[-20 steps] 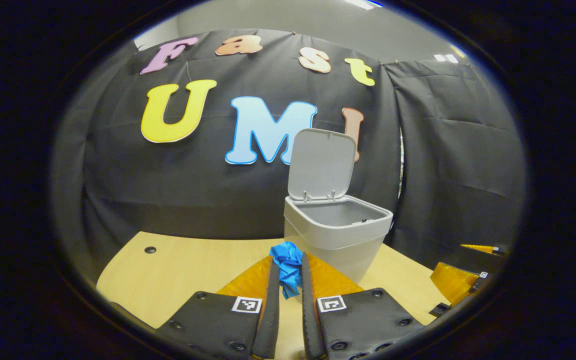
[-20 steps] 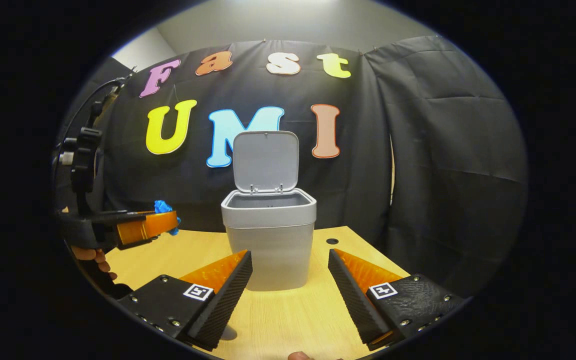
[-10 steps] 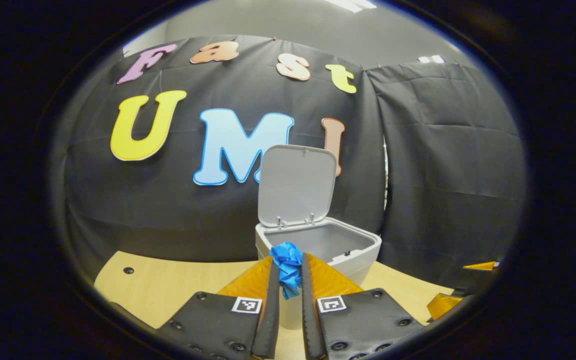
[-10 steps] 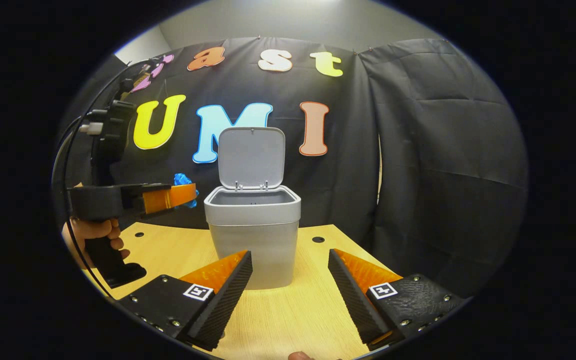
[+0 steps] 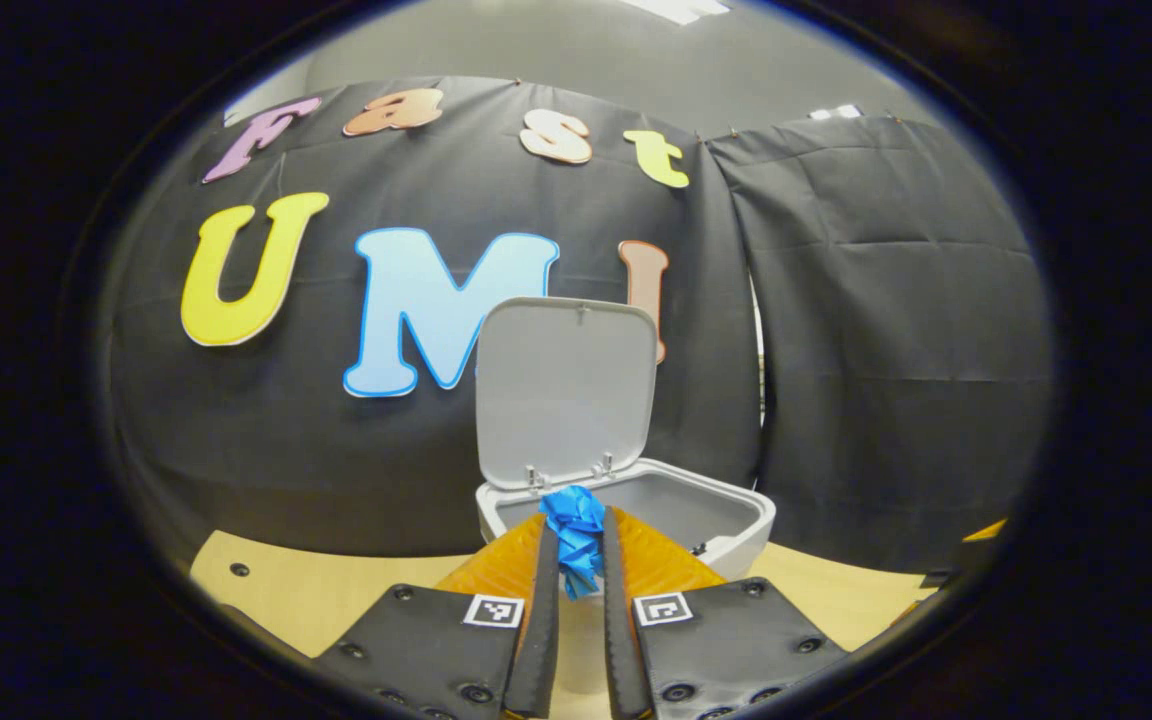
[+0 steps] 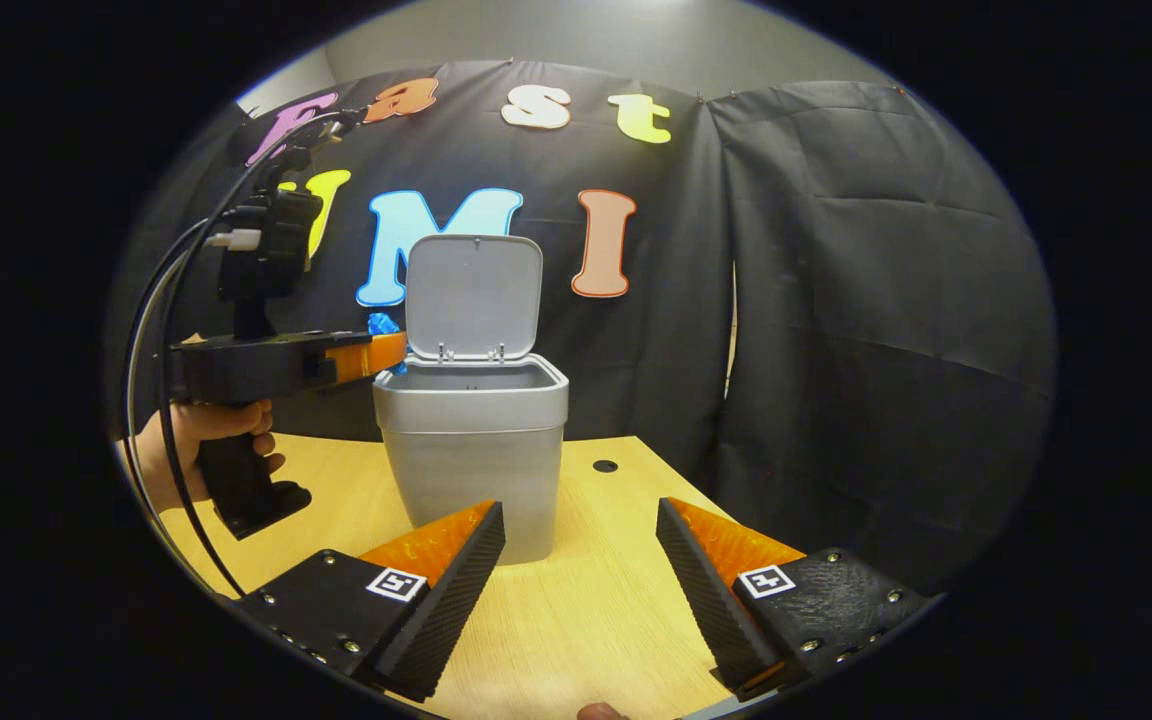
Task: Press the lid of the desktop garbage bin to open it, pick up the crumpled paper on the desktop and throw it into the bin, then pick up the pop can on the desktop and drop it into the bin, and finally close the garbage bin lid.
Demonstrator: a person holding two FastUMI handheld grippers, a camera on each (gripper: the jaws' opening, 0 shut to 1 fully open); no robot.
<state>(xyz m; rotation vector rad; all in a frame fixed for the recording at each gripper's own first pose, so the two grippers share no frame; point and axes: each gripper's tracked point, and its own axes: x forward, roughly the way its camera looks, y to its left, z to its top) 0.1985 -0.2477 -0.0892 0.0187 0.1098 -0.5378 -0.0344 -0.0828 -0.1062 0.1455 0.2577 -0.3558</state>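
Observation:
The grey desktop bin stands on the wooden table with its lid propped upright at the back. My left gripper is shut on a crumpled blue paper, held at the bin's near left rim, level with the opening. In the right gripper view that left gripper reaches the bin's left edge, with the blue paper peeking above its tip. My right gripper hangs open and holds nothing, low over the table in front of the bin.
A hand grips the left gripper's handle, with cables looping up behind it. The wooden table has small round holes near its back edge. Black cloth closes in the back and right sides.
My left gripper has carried the blue paper forward and up to the bin's rim. The right gripper's view has shifted so the bin sits further left.

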